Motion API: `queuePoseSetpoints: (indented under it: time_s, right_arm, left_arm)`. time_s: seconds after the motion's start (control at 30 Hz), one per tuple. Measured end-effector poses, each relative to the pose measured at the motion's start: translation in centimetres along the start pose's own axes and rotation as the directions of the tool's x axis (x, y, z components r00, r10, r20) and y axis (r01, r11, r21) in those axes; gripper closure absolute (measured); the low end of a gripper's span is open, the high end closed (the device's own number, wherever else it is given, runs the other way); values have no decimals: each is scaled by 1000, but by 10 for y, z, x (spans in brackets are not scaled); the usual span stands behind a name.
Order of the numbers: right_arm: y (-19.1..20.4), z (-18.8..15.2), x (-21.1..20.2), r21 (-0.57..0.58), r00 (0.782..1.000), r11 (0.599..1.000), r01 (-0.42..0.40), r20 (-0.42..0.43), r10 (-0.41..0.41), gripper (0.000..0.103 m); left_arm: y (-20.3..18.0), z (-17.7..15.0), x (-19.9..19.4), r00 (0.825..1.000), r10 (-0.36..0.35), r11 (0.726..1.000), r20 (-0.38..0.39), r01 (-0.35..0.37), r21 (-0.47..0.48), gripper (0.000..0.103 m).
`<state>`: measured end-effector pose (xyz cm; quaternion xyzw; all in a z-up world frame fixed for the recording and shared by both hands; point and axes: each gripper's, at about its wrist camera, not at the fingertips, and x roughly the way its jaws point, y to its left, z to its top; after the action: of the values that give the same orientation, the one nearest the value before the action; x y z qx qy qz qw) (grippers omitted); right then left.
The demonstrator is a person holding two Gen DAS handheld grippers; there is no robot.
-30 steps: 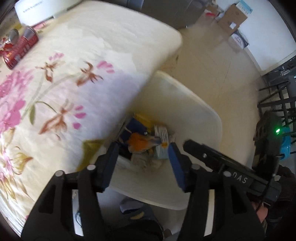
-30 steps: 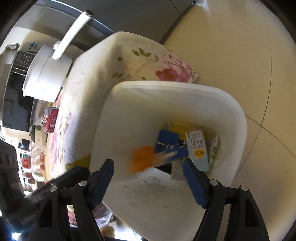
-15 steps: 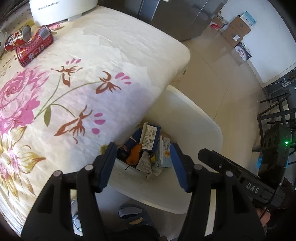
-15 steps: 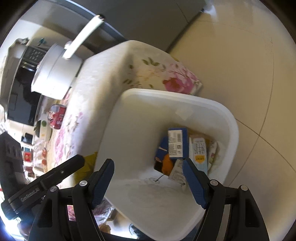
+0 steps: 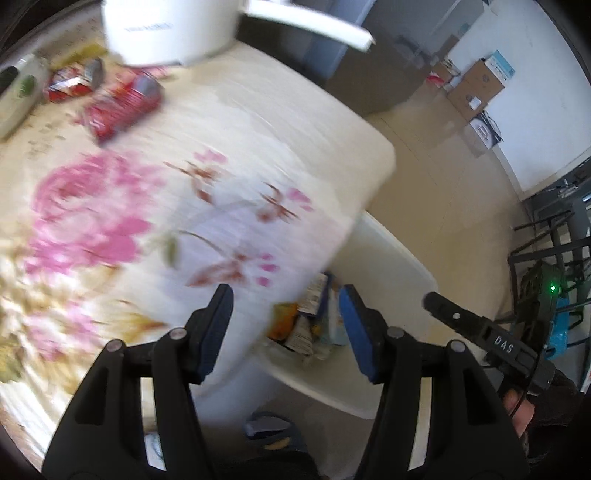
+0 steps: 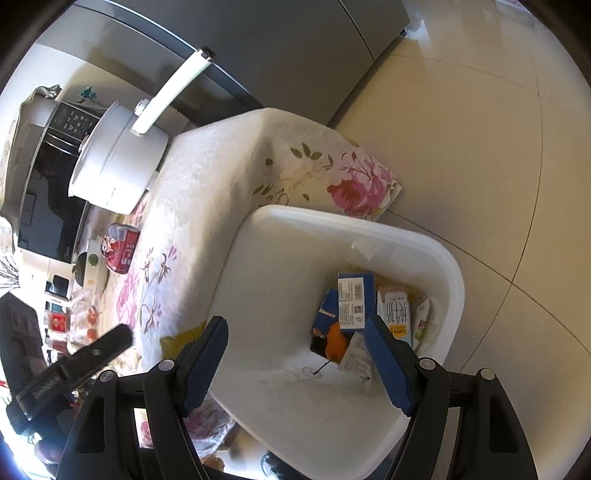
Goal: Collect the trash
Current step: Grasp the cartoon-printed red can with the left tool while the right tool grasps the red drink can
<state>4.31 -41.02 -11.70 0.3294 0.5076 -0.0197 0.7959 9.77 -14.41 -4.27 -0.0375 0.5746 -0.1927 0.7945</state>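
With the last scrap dropped into the white bin (image 6: 424, 254) beside the desk (image 5: 280, 122), both my left jaws (image 5: 284, 328) and right jaws (image 6: 295, 354) stand open and empty, so I judge the next move a reach for the red can (image 5: 122, 107) lying on the cloth. Since a second ago my left hand has swung from the bin toward the desk, and the orange piece has settled.

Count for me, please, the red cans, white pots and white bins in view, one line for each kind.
red cans: 2
white pot: 1
white bin: 1
Total: 4
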Motion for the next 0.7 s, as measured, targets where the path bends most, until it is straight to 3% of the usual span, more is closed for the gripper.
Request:
queuePoseSetpoints:
  time_s: [0.3, 0.43, 0.6, 0.7]
  right_arm:
    - [32, 7, 14, -32, 1000, 999, -19, -20, 19, 25]
    - [70, 15, 27, -70, 995, 994, -88, -43, 85, 25]
    - [116, 24, 56, -105, 985, 984, -144, -113, 132, 25]
    - [140, 29, 71, -127, 981, 979, -158, -137, 141, 25]
  left_arm:
    - [101, 24, -30, 986, 157, 982, 57, -149, -119, 42]
    - [147, 32, -44, 980, 181, 962, 79, -160, -220, 42]
    - [184, 71, -58, 955, 270, 945, 123, -238, -223, 42]
    - [191, 104, -59, 928, 334, 938, 164, -311, -155, 38]
